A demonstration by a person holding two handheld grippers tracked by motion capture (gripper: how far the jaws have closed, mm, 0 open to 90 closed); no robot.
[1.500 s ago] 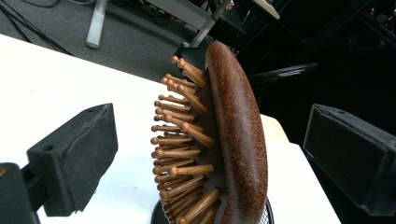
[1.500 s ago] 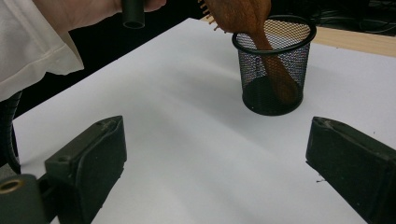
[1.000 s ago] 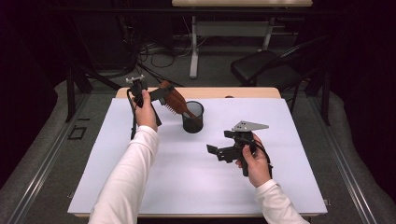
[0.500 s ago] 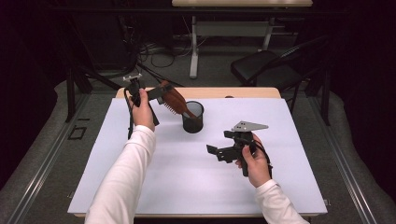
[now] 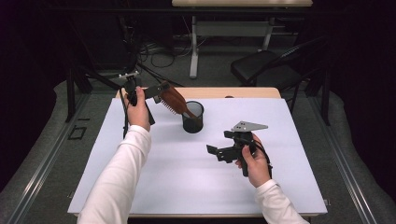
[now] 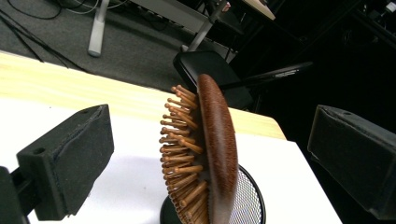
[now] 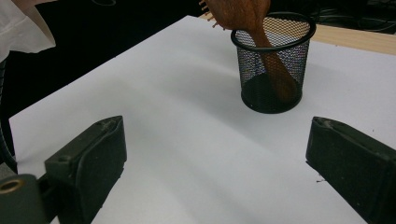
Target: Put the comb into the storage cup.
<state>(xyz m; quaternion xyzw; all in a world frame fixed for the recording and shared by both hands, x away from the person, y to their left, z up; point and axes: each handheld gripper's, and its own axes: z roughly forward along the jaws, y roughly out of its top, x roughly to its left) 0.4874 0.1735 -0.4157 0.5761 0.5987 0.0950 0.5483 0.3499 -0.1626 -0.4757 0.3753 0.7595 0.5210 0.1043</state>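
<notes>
A brown wooden hairbrush [image 5: 173, 99] stands handle-down in a black mesh cup [image 5: 193, 117] at the back middle of the white tabletop [image 5: 187, 182], its head leaning out to the left. My left gripper [image 5: 162, 90] is open at the brush head. In the left gripper view the bristled head [image 6: 217, 140] sits between the two wide-apart jaws without touching either, above the cup [image 6: 247, 198]. My right gripper [image 5: 218, 151] is open, held low over the table's right middle, nothing in it. Its view faces the cup [image 7: 271, 74] and the brush handle [image 7: 275, 65].
A strip of bare wooden table [image 5: 243, 92] runs along the far edge behind the cup. A black chair [image 5: 261, 67] and a desk frame stand on the floor beyond. Cables trail behind the left hand.
My left gripper has shifted slightly left and back near the brush head. The brush stays leaning in the cup. The right gripper has not moved.
</notes>
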